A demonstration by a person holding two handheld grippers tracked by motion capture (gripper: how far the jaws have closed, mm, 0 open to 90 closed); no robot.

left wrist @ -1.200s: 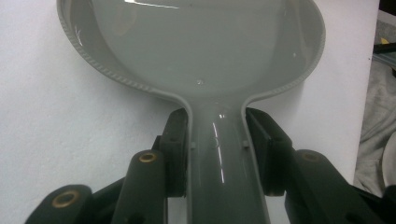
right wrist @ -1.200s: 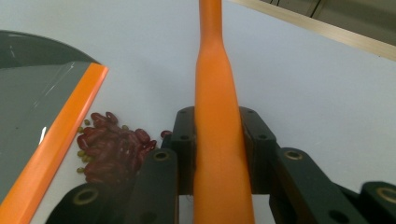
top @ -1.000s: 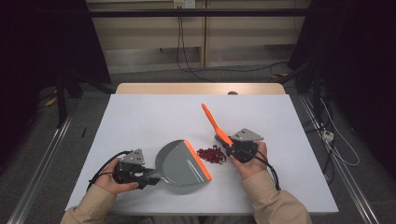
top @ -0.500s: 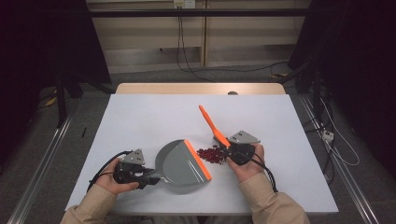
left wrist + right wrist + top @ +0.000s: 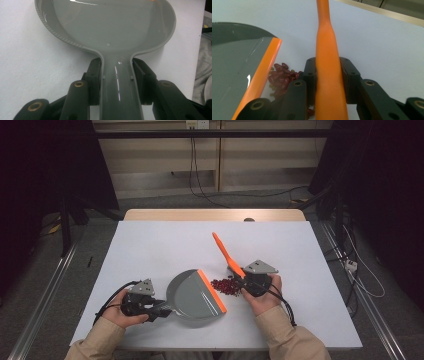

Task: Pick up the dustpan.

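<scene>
Two grippers are held low over the white table (image 5: 150,245), one in each hand. The left gripper (image 5: 161,307) is clamped on the grey handle of the dustpan (image 5: 192,295); in the left gripper view its black pads (image 5: 96,75) are seen pressed against both sides of that handle, with the dustpan (image 5: 107,27) lying flat ahead of the jaws. An orange lip (image 5: 211,290) is carried along the pan's open edge, which is turned toward a small heap of red beans (image 5: 226,286) lying just beside it. The right gripper (image 5: 243,281) is closed on an orange brush (image 5: 225,252), whose handle is tilted up and away over the table. In the right gripper view the brush handle (image 5: 327,62) is gripped between the pads (image 5: 348,77), the beans (image 5: 282,76) are seen close to the left of the jaws, and the orange lip (image 5: 265,67) is set against the near side of the heap
</scene>
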